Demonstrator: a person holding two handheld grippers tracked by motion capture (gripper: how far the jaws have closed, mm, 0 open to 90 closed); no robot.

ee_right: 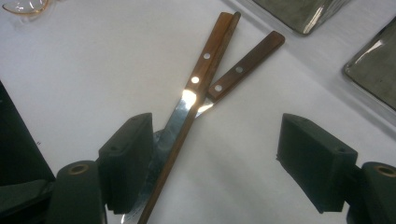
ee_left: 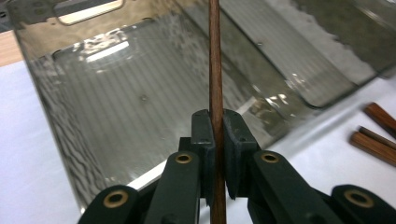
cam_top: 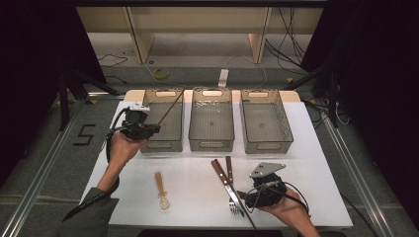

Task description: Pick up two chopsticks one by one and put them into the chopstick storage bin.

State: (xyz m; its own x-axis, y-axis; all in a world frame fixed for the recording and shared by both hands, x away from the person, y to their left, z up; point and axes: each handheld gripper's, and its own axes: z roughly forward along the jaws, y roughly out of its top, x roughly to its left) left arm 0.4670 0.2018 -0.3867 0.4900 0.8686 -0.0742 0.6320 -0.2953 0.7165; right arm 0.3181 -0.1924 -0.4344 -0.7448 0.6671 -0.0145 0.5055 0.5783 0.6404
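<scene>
Left gripper [cam_top: 157, 129] is clamped on a thin wooden stick [ee_left: 215, 60] (likely a chopstick), poised over the leftmost bin [cam_top: 170, 144]; judged step: delivery, next a lowering and release inside. A pale spoon [cam_top: 161, 191] lies on the table [cam_top: 197, 197]; knife [ee_right: 187, 109] and fork [ee_right: 243, 65] cross beneath the right gripper [ee_right: 219, 161], jaws wide and empty. The stick's lower end is cut off; the fork's tines are partly hidden.
</scene>
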